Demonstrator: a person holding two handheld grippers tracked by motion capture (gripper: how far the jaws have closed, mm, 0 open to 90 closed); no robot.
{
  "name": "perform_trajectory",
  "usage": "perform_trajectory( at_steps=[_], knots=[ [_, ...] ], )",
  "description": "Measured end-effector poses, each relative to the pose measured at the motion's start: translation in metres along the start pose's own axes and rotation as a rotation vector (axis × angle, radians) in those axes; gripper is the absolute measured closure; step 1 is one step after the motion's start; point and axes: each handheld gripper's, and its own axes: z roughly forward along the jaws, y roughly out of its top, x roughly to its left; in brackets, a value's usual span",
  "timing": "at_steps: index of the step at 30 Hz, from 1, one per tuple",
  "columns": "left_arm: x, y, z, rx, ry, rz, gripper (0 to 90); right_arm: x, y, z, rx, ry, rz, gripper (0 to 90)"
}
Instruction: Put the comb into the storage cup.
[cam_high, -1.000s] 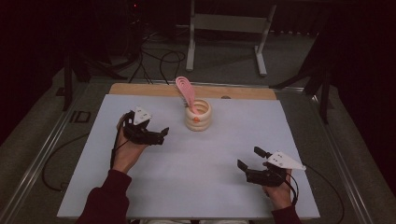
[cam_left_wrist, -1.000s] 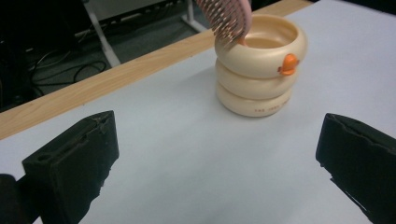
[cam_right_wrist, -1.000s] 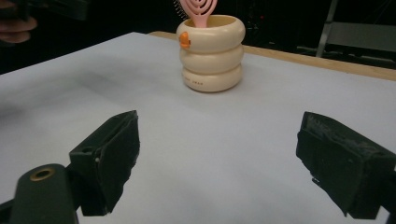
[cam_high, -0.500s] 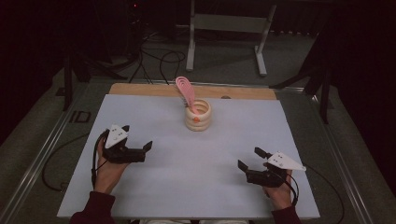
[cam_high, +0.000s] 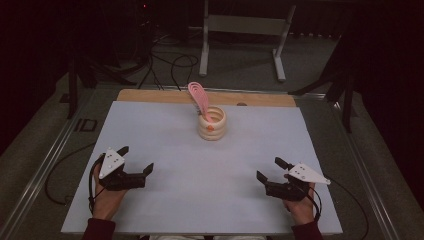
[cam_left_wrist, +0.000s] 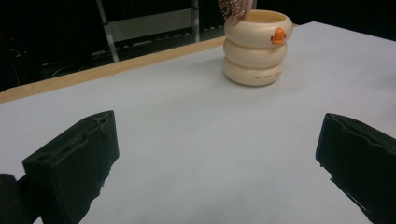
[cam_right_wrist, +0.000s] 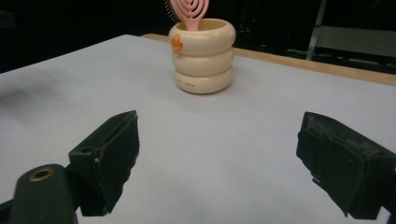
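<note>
Near the front left corner of the tabletop (cam_high: 165, 140), the left hand-held gripper (cam_high: 136, 161) is lying low over the white surface in the high view, gripped from below by the person's left hand (cam_high: 107, 197), which is coming in from the bottom edge in a dark red sleeve (cam_high: 97, 231). Its 2 black jaws are standing wide apart with nothing between them, and the left gripper view is showing bare white tabletop in the gap. A grey three-cornered plate (cam_high: 111, 162) is sitting on top of it.

Over at the front right, the right hand-held gripper (cam_high: 270, 169) is resting in much the same way in the person's right hand (cam_high: 299, 206), its jaws likewise spread and holding nothing, with its own grey plate (cam_high: 306, 173) on top and a cable (cam_high: 345, 192) trailing off to the right.

Both are pointing toward the cream ringed cup (cam_high: 212, 124), which is standing upright toward the far middle of the tabletop, well apart from each of them. It is looking like 3 stacked rings with a small orange mark (cam_left_wrist: 278, 35) near the rim. A pink hairbrush (cam_high: 199, 97) is standing in the cup, its head leaning toward the far edge.

Beyond the white surface, a wooden strip (cam_high: 150, 96) is running along the far edge, and a metal stand (cam_high: 242, 30) is sitting on the dark floor behind
</note>
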Motion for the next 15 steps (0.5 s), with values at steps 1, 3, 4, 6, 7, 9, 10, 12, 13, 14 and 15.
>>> perform_trajectory(
  at_steps=[1,3,4,6,7,9,10,12,13,14,15],
  knots=[
    [0.001,-0.001,-0.002,-0.004,0.0,-0.008,0.0,0.0,0.0,-0.001,-0.002,-0.003,-0.003,13.2],
    [0.003,-0.004,-0.007,-0.014,0.004,-0.014,0.0,0.0,0.001,-0.001,-0.002,-0.006,-0.008,13.0],
    [0.003,-0.006,-0.009,-0.019,0.004,-0.022,0.0,0.0,0.001,-0.001,-0.002,-0.008,-0.009,12.8],
    [0.003,-0.009,-0.013,-0.033,0.001,-0.026,0.0,0.002,0.001,-0.002,-0.003,-0.014,-0.016,12.1],
    [0.003,-0.01,-0.015,-0.037,0.002,-0.027,0.0,0.003,0.001,-0.003,-0.005,-0.022,-0.023,11.6],
    [0.003,-0.011,-0.018,-0.052,0.006,-0.033,0.0,0.003,0.002,-0.004,-0.001,-0.034,-0.035,11.2],
    [0.003,-0.012,-0.019,-0.058,0.008,-0.037,0.0,0.003,0.002,-0.004,-0.004,-0.04,-0.042,11.1],
    [0.003,-0.012,-0.019,-0.058,0.008,-0.037,0.0,0.003,0.003,-0.006,-0.008,-0.045,-0.034,10.9],
    [0.002,-0.012,-0.019,-0.056,0.009,-0.035,0.0,0.003,0.003,-0.007,-0.012,-0.048,-0.035,10.8],
    [0.002,-0.012,-0.018,-0.055,0.011,-0.033,0.0,0.002,0.004,-0.008,-0.015,-0.05,-0.034,10.6],
    [0.002,-0.013,-0.018,-0.055,0.012,-0.035,0.0,0.002,0.004,-0.008,-0.016,-0.053,-0.036,10.2]
  ],
)
